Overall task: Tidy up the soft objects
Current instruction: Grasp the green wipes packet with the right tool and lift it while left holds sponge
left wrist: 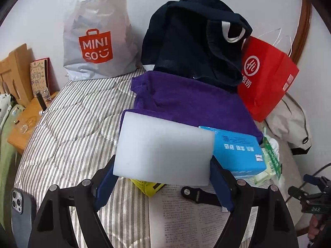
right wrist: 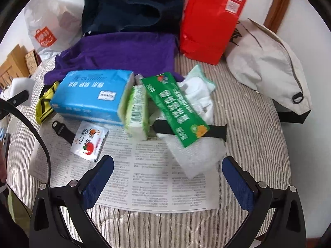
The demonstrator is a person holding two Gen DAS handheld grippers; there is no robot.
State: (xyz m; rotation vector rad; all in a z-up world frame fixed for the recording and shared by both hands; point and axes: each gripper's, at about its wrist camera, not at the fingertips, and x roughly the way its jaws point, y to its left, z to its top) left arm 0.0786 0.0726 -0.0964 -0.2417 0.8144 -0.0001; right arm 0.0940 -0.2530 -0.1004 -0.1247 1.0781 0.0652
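Take the blue tissue pack (right wrist: 91, 95) as your landmark. Far left of it stands the Miniso bag (left wrist: 97, 41). Just left of the pack, your left gripper (left wrist: 163, 177) is clamped on the white foam block (left wrist: 164, 148), both blue pads pressed against its side edges, and the block appears to be lifted clear of the striped quilt (left wrist: 72, 124). Hold that squeeze light; foam dents and may spring out if you clench harder. Keep the block level as you carry it, and pass over the yellow item (left wrist: 149, 187) under it rather than dragging it along.

Behind the pack lies the purple cloth (left wrist: 192, 101), with the dark garment (left wrist: 194, 41) heaped beyond it; that cloth looks like the likeliest soft pile, so set the foam down flat there before letting go.

In front of the pack, on the newspaper (right wrist: 144, 175), your right gripper (right wrist: 167, 177) hangs spread wide and empty. Right of the pack sit the green packets (right wrist: 173, 107) and white cloth (right wrist: 198, 91), then the red bag (right wrist: 209, 20). Keep the right gripper still, clear of the left one's path, until the foam is placed.
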